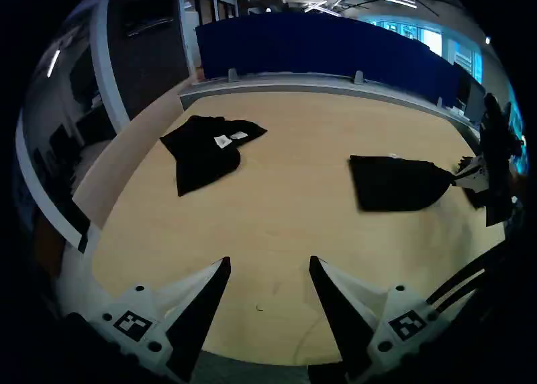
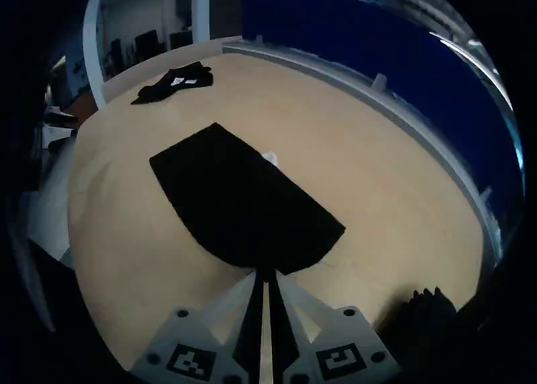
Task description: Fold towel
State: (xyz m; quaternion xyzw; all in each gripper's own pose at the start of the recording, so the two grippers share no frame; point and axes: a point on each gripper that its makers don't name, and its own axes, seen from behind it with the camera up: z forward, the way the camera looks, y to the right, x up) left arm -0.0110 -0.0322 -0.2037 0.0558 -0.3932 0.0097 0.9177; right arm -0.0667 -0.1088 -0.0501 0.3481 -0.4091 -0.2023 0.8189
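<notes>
Towel (image 2: pixel 235 196) runs lengthwise away from right gripper (image 2: pixel 266 274) pinching its edge.

Your towel (image 2: pixel 235 203) is matt black cloth. The tabletop (image 2: pixel 389 176) looks like pale wood, smooth with a faint sheen. Your right gripper (image 2: pixel 267 280) and left gripper (image 1: pixel 270 263) are matt white plastic, black on their inner faces. The crumpled garment (image 1: pixel 205 149) is black cloth too.

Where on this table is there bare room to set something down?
The tabletop is bare between the crumpled black cloth and the folded black towel, ahead of the left gripper, and along the blue partition. It is crowded where the right gripper pinches the towel.
</notes>
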